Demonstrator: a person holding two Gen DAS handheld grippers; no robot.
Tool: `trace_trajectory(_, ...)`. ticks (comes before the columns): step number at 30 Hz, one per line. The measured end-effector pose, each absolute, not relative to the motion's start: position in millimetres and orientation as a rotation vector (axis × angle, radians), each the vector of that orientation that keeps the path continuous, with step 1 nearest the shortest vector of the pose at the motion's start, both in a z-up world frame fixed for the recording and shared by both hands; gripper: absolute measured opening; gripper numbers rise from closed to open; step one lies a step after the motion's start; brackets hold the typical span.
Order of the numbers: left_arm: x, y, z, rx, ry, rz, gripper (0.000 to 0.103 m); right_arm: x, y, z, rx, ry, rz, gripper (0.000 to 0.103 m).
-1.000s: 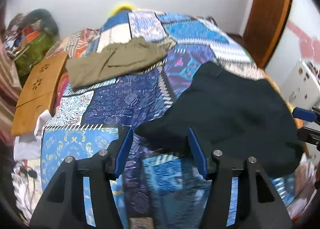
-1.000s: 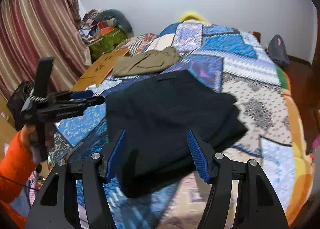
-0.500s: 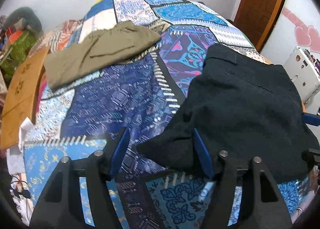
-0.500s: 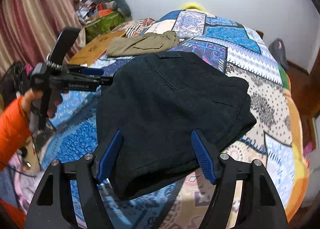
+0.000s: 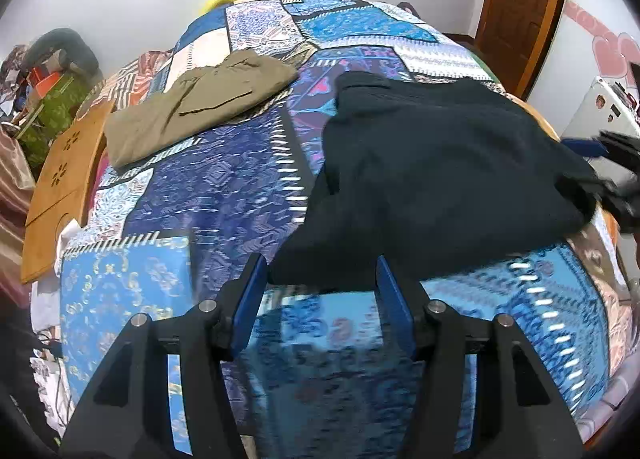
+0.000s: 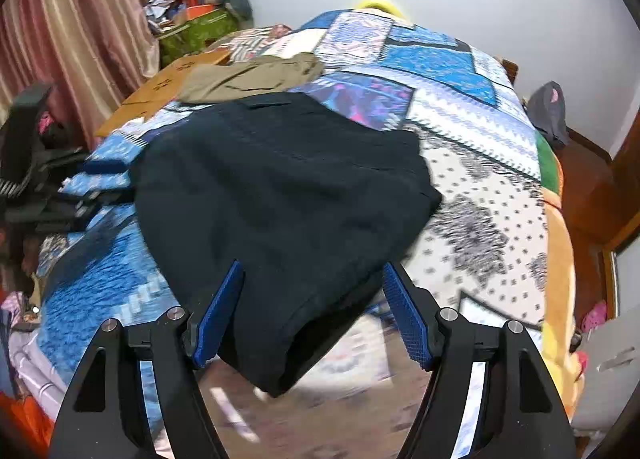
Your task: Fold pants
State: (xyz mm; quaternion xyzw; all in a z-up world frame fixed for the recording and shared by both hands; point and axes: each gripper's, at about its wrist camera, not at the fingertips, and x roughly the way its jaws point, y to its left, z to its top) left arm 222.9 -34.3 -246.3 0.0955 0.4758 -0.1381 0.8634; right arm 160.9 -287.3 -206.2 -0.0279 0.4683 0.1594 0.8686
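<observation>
Black pants (image 5: 432, 179) lay folded on the patchwork bedspread (image 5: 224, 195), with both grippers spread wide and holding nothing.

The left gripper (image 5: 322, 293) hovered at the near left corner of the dark bundle, its blue pads (image 5: 248, 301) apart, the cloth's edge lying just ahead of and between them. The right gripper (image 6: 312, 311) sat at the near right end, its jaws straddling the folded edge that hung over the side of the bed, though whether the pads touched the fabric could not be told. Seen from the right wrist view, the black pants (image 6: 280, 195) covered the near middle of the bedspread (image 6: 480, 187). Folded khaki pants (image 5: 192, 103) lay farther back and well apart, beside a wooden board (image 5: 64, 183).
</observation>
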Motion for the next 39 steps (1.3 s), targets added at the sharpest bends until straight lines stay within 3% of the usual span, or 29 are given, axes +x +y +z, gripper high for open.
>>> trace_trajectory(10, 238.7, -47.0, -199.5, 0.171, 0.904, -0.322, 0.058, 178.1, -337.6, -188.0, -0.024, 0.941, 0.186, 0.066)
trace_trajectory(14, 262.5, -57.4, -188.9, 0.172, 0.887, -0.312, 0.075, 186.2, -347.6, -178.5, 0.034, 0.936, 0.162, 0.066)
trace_trajectory(16, 275.9, -64.2, -187.7, 0.158, 0.889, -0.335, 0.079, 192.2, -347.4, -179.1, 0.034, 0.933, 0.156, 0.066)
trace_trajectory(23, 313.5, -87.1, -208.5, 0.159, 0.968, -0.396, 0.079, 208.0, -352.4, -192.6, 0.098, 0.935, 0.191, 0.066)
trace_trajectory(30, 333.3, -93.2, -234.4, 0.136, 1.046, -0.451, 0.080, 229.3, -357.7, -224.5, 0.171, 1.064, 0.250, 0.067)
trace_trajectory(39, 358.4, -98.7, -267.0, 0.080, 1.196, -0.486, 0.084, 252.6, -368.6, -253.4, 0.338, 1.190, 0.331, 0.083)
